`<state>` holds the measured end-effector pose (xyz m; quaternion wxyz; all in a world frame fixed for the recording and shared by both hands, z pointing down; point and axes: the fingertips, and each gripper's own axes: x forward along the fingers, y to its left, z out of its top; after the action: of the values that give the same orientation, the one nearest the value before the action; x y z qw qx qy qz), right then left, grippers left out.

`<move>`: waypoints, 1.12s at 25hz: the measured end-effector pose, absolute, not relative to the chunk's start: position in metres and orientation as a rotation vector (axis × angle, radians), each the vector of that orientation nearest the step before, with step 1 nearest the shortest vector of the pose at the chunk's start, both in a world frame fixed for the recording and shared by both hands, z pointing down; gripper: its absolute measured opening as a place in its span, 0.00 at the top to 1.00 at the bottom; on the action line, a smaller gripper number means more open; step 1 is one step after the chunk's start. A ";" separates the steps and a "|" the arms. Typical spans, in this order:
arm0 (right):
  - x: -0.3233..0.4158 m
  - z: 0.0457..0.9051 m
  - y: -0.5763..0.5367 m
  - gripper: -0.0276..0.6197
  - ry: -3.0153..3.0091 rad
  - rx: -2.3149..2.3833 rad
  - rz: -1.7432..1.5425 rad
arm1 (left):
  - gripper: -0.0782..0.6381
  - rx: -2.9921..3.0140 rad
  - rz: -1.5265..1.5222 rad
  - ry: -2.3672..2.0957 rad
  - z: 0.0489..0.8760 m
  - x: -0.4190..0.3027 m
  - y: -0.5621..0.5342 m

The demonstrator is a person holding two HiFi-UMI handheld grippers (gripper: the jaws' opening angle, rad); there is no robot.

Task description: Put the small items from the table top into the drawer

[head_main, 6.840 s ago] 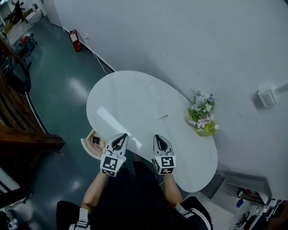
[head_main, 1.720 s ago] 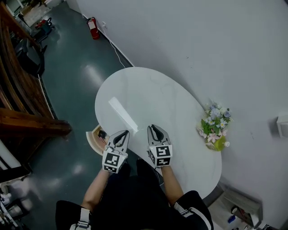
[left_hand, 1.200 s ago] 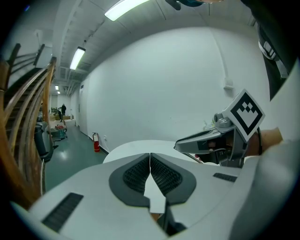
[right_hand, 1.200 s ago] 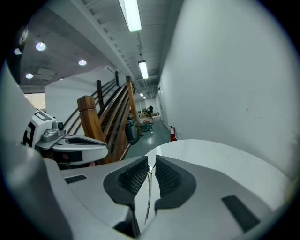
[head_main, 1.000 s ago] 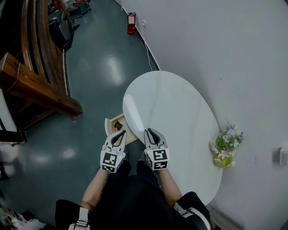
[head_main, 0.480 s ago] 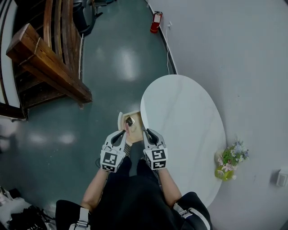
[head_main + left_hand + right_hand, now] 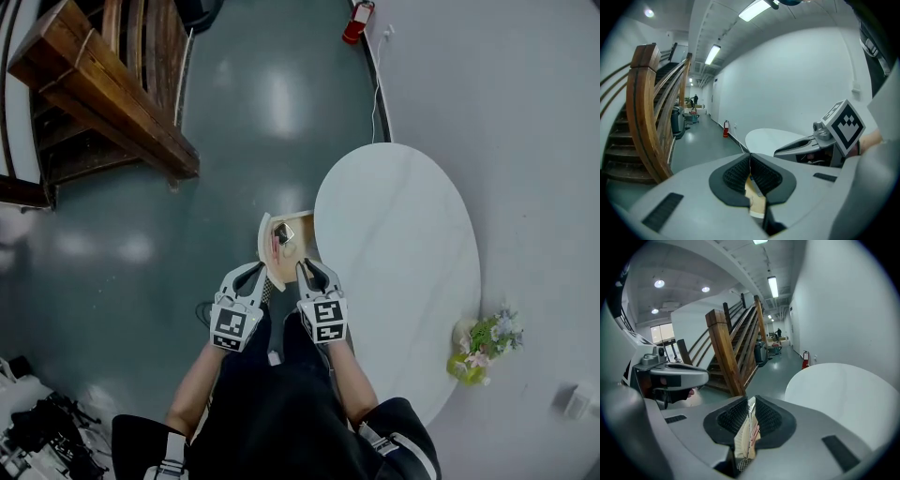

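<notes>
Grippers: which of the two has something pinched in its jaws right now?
The right gripper: a thin silvery item is clamped upright in its jaws. The left gripper differs in that its jaws are shut together on nothing.

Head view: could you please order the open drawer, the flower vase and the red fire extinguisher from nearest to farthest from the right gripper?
1. Open drawer, just ahead of the right gripper, at the table edge.
2. Flower vase, on the table, toward the lower right.
3. Fire extinguisher, on the floor by the wall, at the top.
</notes>
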<state>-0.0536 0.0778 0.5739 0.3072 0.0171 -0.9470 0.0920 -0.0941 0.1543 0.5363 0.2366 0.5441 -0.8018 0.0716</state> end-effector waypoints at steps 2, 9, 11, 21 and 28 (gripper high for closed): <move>-0.056 0.587 0.080 0.85 -2.487 0.042 0.249 | 0.86 1.474 0.191 -2.186 0.549 -0.097 0.158; -0.057 0.629 0.084 0.85 -2.431 0.031 0.269 | 0.86 1.442 0.182 -2.139 0.589 -0.102 0.161; -0.057 0.643 0.085 0.85 -2.418 0.028 0.271 | 0.86 1.435 0.181 -2.125 0.603 -0.102 0.161; -0.060 0.695 0.090 0.85 -2.363 0.020 0.292 | 0.86 1.414 0.150 -2.081 0.650 -0.103 0.161; -0.064 0.709 0.093 0.85 -2.349 0.021 0.280 | 0.86 1.397 0.149 -2.080 0.654 -0.104 0.170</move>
<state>-0.0641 0.0931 0.7092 0.3784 0.0084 -0.9191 0.1097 -0.1043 0.1701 0.6545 0.3104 0.5290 -0.7878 0.0564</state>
